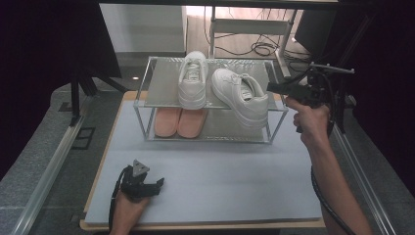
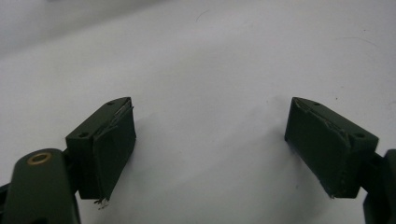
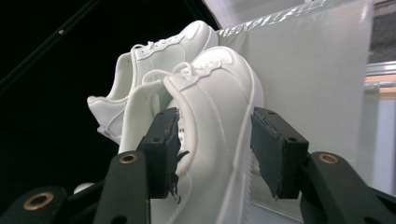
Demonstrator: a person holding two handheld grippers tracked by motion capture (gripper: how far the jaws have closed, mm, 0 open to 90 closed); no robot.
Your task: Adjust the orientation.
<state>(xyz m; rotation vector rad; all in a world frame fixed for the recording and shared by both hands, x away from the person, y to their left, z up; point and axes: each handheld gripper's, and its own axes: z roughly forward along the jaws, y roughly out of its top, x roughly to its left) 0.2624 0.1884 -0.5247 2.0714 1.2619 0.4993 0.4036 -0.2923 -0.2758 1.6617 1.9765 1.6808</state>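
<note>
Two white sneakers sit on the top shelf of a small metal rack (image 1: 140, 104). One sneaker (image 1: 192, 81) stands straight. The other sneaker (image 1: 240, 95) (image 3: 219, 107) lies at an angle, its heel out over the front right corner. My right gripper (image 1: 272, 88) (image 3: 210, 140) is at that heel with the shoe between its jaws. One pad (image 3: 164, 149) is at the shoe's opening and the other pad (image 3: 273, 151) stands just off the sole, so the gripper is open. My left gripper (image 1: 159, 183) (image 2: 210, 144) rests open on the grey mat (image 1: 220, 171), with nothing in it.
A pair of pink slippers (image 1: 178, 122) lies on the rack's lower level. The mat covers the wooden table (image 1: 105, 147) in front of the rack. Dark frame posts and cables (image 1: 264, 48) stand behind and beside the rack.
</note>
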